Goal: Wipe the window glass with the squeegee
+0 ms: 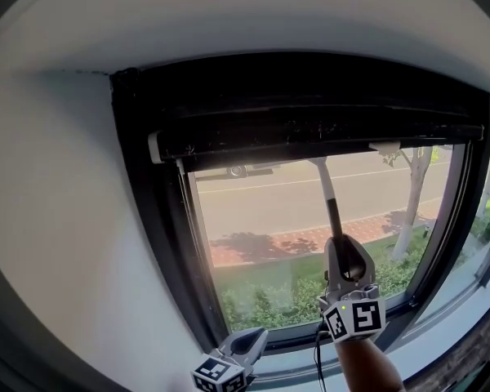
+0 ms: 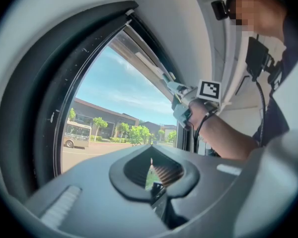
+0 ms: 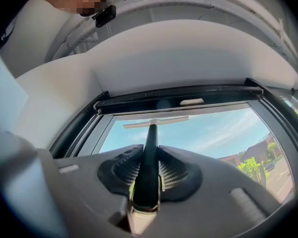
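Squeegee (image 3: 150,138) clamped in right gripper (image 3: 148,152), blade (image 3: 156,122) indistinct against frame (image 3: 139,99); left gripper (image 2: 151,155) closed, empty.

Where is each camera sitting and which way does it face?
Head view: on the person's head, facing the black-framed window glass; shows left gripper, right gripper clamping the black-handled, white-bladed squeegee, right forearm.
Left gripper view: on that gripper, looking past its shut, empty jaws across the glass.
Right gripper view: on that gripper, looking up the squeegee handle to the window top.
Shared: head and left gripper views both show the right gripper and forearm.
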